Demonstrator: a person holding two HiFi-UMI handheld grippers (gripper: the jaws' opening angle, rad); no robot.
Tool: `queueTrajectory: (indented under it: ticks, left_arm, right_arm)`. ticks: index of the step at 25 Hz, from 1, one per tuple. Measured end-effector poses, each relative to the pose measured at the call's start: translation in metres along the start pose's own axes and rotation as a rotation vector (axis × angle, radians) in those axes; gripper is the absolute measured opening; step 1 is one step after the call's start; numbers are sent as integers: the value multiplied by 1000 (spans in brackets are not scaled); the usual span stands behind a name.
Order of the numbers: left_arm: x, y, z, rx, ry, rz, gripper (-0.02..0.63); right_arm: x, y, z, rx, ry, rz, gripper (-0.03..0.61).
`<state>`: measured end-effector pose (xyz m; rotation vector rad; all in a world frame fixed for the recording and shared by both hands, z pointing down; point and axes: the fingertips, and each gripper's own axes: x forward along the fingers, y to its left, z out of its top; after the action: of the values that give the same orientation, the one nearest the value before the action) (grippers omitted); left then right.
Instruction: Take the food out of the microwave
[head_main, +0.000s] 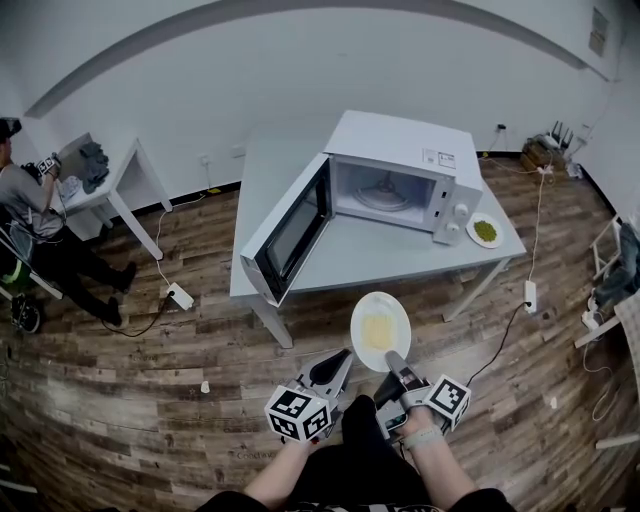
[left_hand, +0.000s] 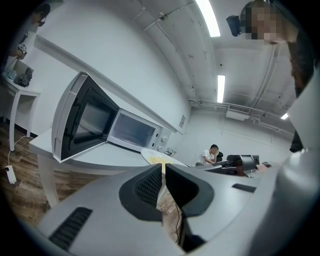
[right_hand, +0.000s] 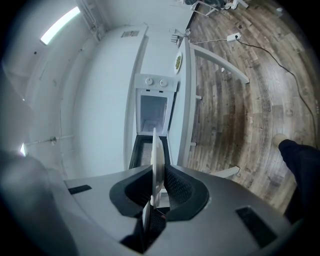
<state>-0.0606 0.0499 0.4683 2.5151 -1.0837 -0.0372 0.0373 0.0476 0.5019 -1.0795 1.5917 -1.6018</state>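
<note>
Far left, a seated person (head_main: 30, 215) at a small white table (head_main: 125, 175). A white power strip (head_main: 181, 296) lies on the wood floor near them.

Center, a grey table (head_main: 380, 255) carries the white microwave (head_main: 400, 170). Its door (head_main: 290, 235) is swung fully open to the left and the glass turntable (head_main: 383, 197) shows inside.

Below that, near the person's body, is the left gripper (head_main: 340, 365). Its jaws are pulled almost together with only a thin slit, nothing between them, and it touches nothing. It points toward the table, just left of the plate.

The plate (head_main: 380, 325) is white and round, with flat yellow food (head_main: 376, 332) on it. It is out of the microwave, in front of the table's near edge and apart from the oven (height over the floor not readable from above).

The right gripper (head_main: 393, 358) has its jaws clamped on the plate's near rim. In the right gripper view the plate runs edge-on between the two pads, both pressing on it, with the open microwave straight ahead beyond it.

Right of the microwave, a small plate of green food (head_main: 485, 231) sits on the table near the corner. Further right, a second power strip (head_main: 530, 296) lies on the floor with a cable trailing.
</note>
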Motion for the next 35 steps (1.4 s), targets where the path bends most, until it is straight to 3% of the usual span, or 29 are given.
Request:
queueTrajectory:
  ticks: [19,35]
  left_arm:
    - [-14,-1,-1,-13,-15,11,28]
    - [-10,26,4,-36,-23,67,28]
  right_arm:
    - [-12,-4,-6,1,-6,-8,60]
    - [14,-11,-5,20,33,-25,60]
